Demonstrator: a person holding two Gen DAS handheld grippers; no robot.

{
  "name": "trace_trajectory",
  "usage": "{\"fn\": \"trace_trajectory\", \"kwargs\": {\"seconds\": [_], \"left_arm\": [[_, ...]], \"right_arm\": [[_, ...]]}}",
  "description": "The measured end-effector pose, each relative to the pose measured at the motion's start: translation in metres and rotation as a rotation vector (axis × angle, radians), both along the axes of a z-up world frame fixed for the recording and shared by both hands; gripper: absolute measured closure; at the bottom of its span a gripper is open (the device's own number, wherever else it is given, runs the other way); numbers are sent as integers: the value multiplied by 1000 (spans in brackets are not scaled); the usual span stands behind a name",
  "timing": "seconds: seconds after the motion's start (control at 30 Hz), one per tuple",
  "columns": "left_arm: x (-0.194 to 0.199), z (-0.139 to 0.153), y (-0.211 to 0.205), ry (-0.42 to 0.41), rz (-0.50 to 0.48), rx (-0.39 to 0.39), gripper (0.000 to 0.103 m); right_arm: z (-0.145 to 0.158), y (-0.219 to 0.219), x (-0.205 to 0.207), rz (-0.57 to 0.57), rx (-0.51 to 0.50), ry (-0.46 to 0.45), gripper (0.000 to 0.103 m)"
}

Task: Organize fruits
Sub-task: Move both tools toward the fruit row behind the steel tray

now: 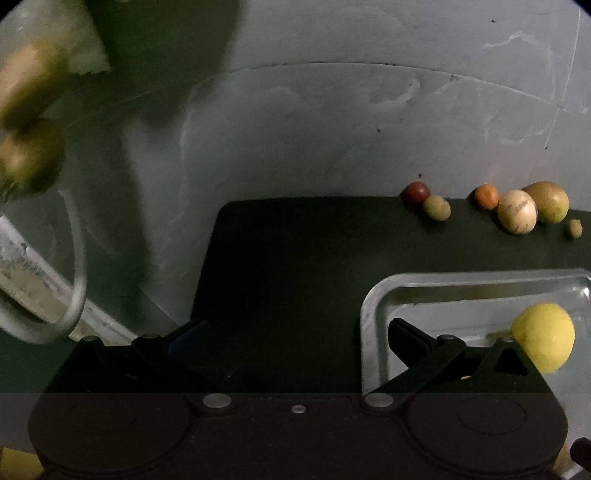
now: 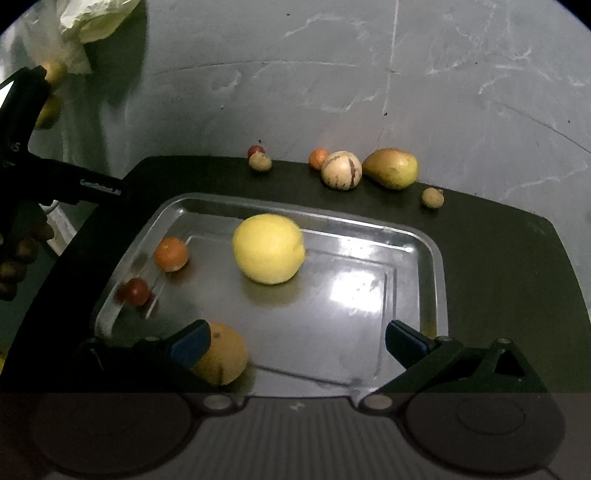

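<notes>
A metal tray lies on a dark mat. In it are a yellow round fruit, a small orange fruit, a small red fruit and an orange-yellow fruit at the near edge. My right gripper hangs open over the tray's near side, its left finger just in front of that fruit. My left gripper is open over the mat, left of the tray, nothing between its fingers. Along the mat's far edge lie a pear, a striped pale fruit and several small fruits.
A grey scratched wall stands behind the mat. A pale bag with more fruit sits at the upper left. A person's hand holds the left gripper's handle at the left edge. A ring-shaped metal object lies left of the mat.
</notes>
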State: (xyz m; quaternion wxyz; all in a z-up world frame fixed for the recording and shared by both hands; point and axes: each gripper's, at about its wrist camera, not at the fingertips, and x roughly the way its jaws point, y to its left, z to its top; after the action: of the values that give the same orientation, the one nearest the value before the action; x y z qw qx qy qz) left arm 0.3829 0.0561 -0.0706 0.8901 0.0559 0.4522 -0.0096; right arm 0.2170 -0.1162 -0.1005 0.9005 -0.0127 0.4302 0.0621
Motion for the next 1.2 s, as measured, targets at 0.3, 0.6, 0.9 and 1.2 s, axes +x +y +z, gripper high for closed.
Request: {"fn": "trace_trajectory", "kwargs": {"seconds": [0.3, 0.6, 0.9, 1.2], "left_arm": [[33, -4, -32, -12, -26, -14, 1], [79, -8, -70, -42, -68, -50, 1], [109, -20, -90, -22, -107, -81, 1], [119, -34, -91, 9, -110, -120, 2]], "right_arm": [[-3, -23, 30, -7, 2, -40, 0], [-6, -40, 79, -6, 13, -97, 0], [-10, -46, 125, -7, 26, -137, 0], [-19, -44, 157, -5, 46, -147, 4]]}}
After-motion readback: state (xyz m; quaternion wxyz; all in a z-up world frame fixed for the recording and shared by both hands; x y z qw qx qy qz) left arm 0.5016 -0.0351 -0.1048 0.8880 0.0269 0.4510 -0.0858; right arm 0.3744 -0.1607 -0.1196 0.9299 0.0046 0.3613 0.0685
